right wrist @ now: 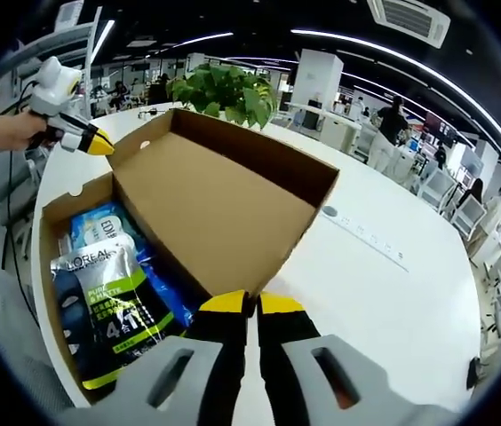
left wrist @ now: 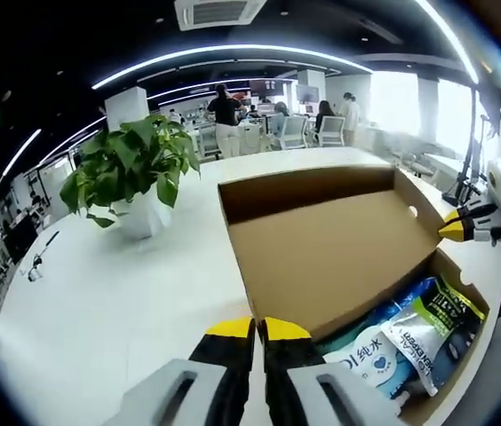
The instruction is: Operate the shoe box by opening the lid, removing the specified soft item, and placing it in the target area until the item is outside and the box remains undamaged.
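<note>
The shoe box (left wrist: 339,257) lies on the white table (left wrist: 99,302) with its lid (left wrist: 322,240) folded back flat, and soft pouches lie inside the open tray. The left claw (left wrist: 257,333) has its 2 yellow-tipped jaws pressed together at the lid's near edge, gripping nothing. In the left gripper view the right claw (left wrist: 457,227) pokes in beside the lid's far side, jaws together. The right gripper view shows the right claw (right wrist: 251,306) closed at the lid's edge (right wrist: 215,213), a green-and-black pouch (right wrist: 108,297) over blue packs (right wrist: 157,293), and the left claw (right wrist: 91,142) in a hand. A potted plant (left wrist: 131,169) stands behind the box. A power strip (right wrist: 366,235) lies on the table.
</note>
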A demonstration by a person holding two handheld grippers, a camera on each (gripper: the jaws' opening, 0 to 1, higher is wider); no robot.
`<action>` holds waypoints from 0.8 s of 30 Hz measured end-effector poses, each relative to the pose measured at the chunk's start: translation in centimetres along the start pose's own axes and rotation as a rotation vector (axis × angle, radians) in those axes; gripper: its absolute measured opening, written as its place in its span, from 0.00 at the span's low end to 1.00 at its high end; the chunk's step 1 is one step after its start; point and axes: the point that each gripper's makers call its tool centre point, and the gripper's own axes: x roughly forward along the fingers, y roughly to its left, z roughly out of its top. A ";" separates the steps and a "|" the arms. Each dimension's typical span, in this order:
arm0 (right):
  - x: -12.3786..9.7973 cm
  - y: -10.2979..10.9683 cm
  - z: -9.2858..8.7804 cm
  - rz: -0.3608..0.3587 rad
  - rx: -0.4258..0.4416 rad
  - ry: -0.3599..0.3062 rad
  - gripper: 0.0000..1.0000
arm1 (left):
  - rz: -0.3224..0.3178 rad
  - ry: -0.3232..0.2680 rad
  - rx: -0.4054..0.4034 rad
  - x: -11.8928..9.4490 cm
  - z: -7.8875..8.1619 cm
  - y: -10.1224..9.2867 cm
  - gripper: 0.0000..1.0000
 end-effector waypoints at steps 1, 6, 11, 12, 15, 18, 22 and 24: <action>0.1 0.0 0.0 0.001 -0.001 0.001 0.02 | -0.001 -0.001 -0.004 0.1 0.0 0.0 0.02; 0.3 -0.2 0.0 0.003 -0.004 0.005 0.02 | 0.000 0.001 -0.011 0.5 0.1 0.1 0.03; 0.6 -0.3 -0.1 0.006 -0.008 0.009 0.03 | 0.003 0.005 -0.018 0.9 0.1 0.2 0.03; 0.7 -0.3 -0.1 0.006 -0.006 0.009 0.03 | 0.002 0.006 -0.021 1.0 0.1 0.3 0.03; 0.9 -0.4 -0.1 0.006 -0.004 0.011 0.03 | 0.002 0.010 -0.027 1.3 0.1 0.3 0.03; 1.1 -0.4 -0.2 0.007 -0.002 0.013 0.03 | 0.003 0.015 -0.031 1.6 0.0 0.4 0.03; 1.3 -0.5 -0.2 0.011 0.007 0.016 0.04 | 0.003 0.024 -0.038 1.9 0.0 0.4 0.03; 1.4 -0.5 -0.2 0.013 0.011 0.017 0.04 | 0.004 0.027 -0.035 2.0 -0.1 0.3 0.03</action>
